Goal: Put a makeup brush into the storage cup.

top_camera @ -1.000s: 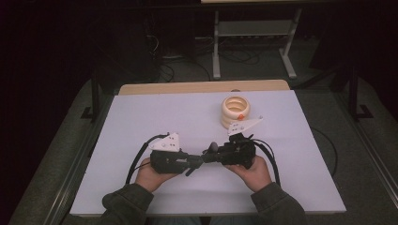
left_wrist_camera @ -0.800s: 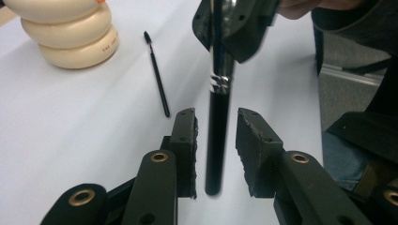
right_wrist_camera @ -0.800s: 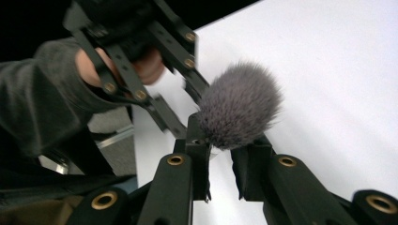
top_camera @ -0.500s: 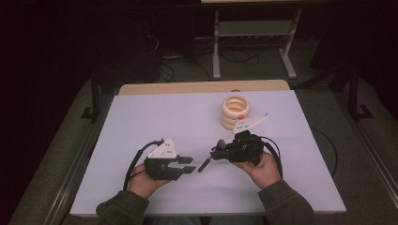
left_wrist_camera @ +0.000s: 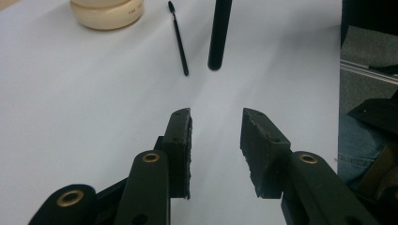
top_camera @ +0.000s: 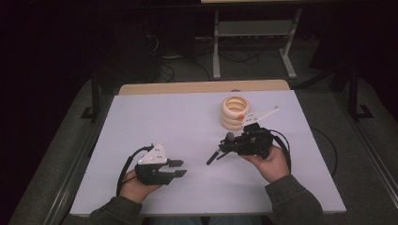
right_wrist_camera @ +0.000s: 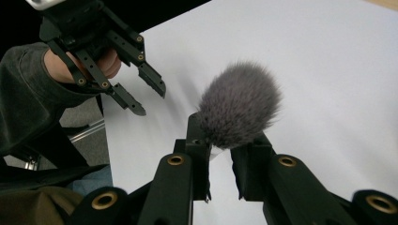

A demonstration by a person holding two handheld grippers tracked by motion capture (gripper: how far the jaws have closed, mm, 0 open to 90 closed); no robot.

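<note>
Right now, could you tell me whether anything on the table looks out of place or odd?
Only mildly: the right tool grips a fluffy grey brush just under its bristles, so its black handle sticks out unsupported over the table. Nothing looks spilled or damaged.

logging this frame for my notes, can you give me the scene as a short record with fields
setting: white table top, person seated at its near edge
left hand-held gripper: jaws apart, just been opening, nothing between them
right hand-held gripper: shut on a makeup brush with a fluffy grey head, two dark handles sticking out toward the left gripper
other items: stack of cream rings at the far right of the table
contact between grippers: none, a gap of table lies between them
</note>
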